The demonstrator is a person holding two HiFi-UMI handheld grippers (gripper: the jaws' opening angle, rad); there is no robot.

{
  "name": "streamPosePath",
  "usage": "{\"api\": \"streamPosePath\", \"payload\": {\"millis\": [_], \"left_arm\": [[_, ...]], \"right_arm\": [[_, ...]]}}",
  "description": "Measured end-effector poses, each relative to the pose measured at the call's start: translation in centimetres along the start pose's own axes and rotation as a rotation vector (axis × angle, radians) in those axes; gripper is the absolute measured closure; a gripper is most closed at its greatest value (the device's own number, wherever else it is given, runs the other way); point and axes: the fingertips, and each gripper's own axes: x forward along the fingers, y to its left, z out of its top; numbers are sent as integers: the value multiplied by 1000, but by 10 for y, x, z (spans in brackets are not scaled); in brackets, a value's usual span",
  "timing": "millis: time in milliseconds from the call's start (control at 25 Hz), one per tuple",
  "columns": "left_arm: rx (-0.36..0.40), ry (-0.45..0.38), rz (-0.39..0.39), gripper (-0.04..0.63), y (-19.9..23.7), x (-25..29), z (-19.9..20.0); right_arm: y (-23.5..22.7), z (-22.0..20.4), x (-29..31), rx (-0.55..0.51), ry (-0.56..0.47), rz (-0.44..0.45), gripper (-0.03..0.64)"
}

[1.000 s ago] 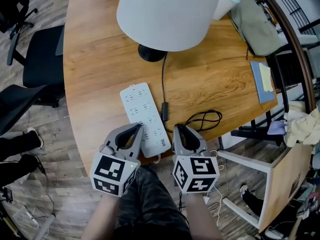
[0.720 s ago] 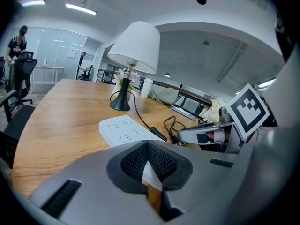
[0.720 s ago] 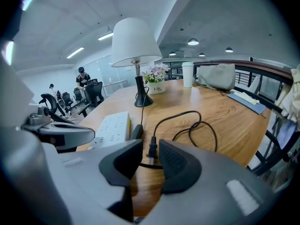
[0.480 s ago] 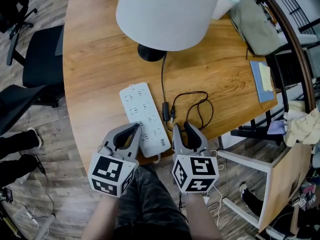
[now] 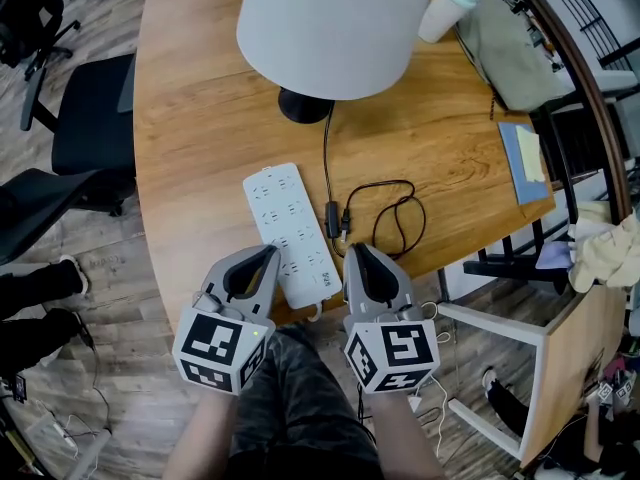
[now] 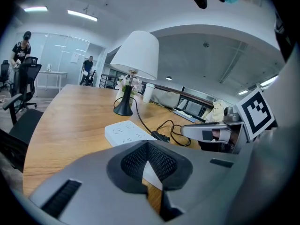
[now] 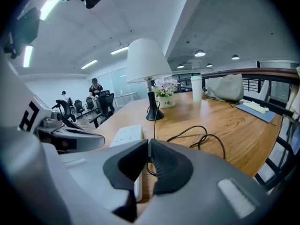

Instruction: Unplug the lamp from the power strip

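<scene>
The lamp's plug [image 5: 345,225] lies loose on the worktop [image 5: 200,118], just right of the power strip [image 5: 288,230]. A second ago that end of the cord [image 5: 400,216] ran back to the right hand-held gripper [image 5: 358,256]; the slack now sits in a loop beside the plug. That gripper's jaws have just been closing and are clenched on nothing. The left hand-held gripper [image 5: 268,259], also clenched and empty, sits at the strip's near left edge. No socket looks occupied, so the unplugging seems done. The lamp [image 5: 322,23] stands farther back.

Bright, even light from ceiling strips [image 6: 82,15] (soft shadows), fisheye-warped gripper views
</scene>
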Motion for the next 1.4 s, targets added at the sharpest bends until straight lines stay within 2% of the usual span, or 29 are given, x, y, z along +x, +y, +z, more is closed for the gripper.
{"api": "streamPosePath", "payload": {"millis": [200, 600, 1040, 1400], "left_arm": [[-4, -40, 23, 598, 2, -14, 6], [-72, -209, 37, 598, 0, -53, 35], [-22, -335, 81, 598, -7, -104, 56], [19, -395, 99, 598, -11, -140, 71]], "right_arm": [[10, 11, -9, -7, -49, 31, 609], [31, 27, -34, -23, -111, 88, 609], [58, 52, -72, -76, -208, 142, 609], [77, 74, -101, -137, -277, 168, 609]]}}
